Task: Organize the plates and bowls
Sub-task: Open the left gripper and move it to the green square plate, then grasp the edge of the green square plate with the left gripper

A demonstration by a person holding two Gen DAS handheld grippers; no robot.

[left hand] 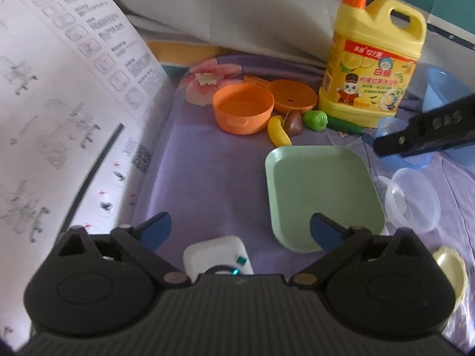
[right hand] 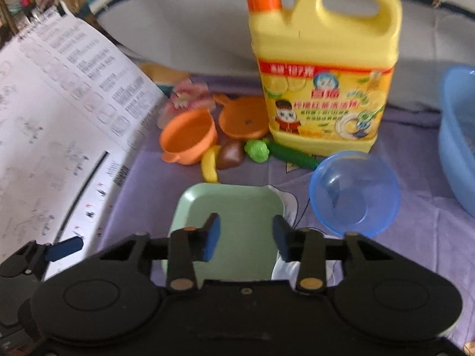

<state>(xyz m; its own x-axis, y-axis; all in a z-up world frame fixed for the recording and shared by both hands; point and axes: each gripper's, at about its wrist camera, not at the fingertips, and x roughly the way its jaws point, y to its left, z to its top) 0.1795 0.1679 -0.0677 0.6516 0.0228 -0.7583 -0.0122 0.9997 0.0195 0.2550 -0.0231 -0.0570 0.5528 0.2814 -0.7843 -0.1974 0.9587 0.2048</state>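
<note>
1. left gripper [left hand: 240, 231] is seen spread wide, nothing between its blue pads; it is held low over the purple cloth [left hand: 207, 184], with a white device [left hand: 216, 255] just under its base.
2. right gripper [right hand: 246, 237] is seen spread as well, nothing pinched; its pads are held above the near part of the green square plate [right hand: 237, 204]. contact with the plate cannot be told.
3. the green square plate [left hand: 320, 195] is laid flat on the cloth, empty, right of the left gripper's centre line; the left gripper's right pad is seen in front of its near edge.
4. a clear plastic bowl [left hand: 412, 201] is set just right of the plate; a pale yellow dish [left hand: 451, 270] is seen at the near right, partly cut off by the gripper body.
5. a blue translucent bowl [right hand: 354, 192] is set upright on the cloth, right of the plate and apart from it, near the front of the bottle.
6. toy food is lined up past the plate's far edge: banana [left hand: 277, 132], brown piece [left hand: 294, 122], green lumpy piece [left hand: 316, 120], cucumber [left hand: 344, 125].
7. an orange toy pot [left hand: 243, 108] and its orange lid [left hand: 292, 96], turned upside down, are placed side by side behind the food.
8. a yellow dish soap jug [left hand: 374, 68] with an orange pump is stood upright at the back.
9. a large blue basin [right hand: 460, 136] is seen at the far right edge.
10. a printed instruction sheet [left hand: 65, 103] is spread over the left side.
</note>
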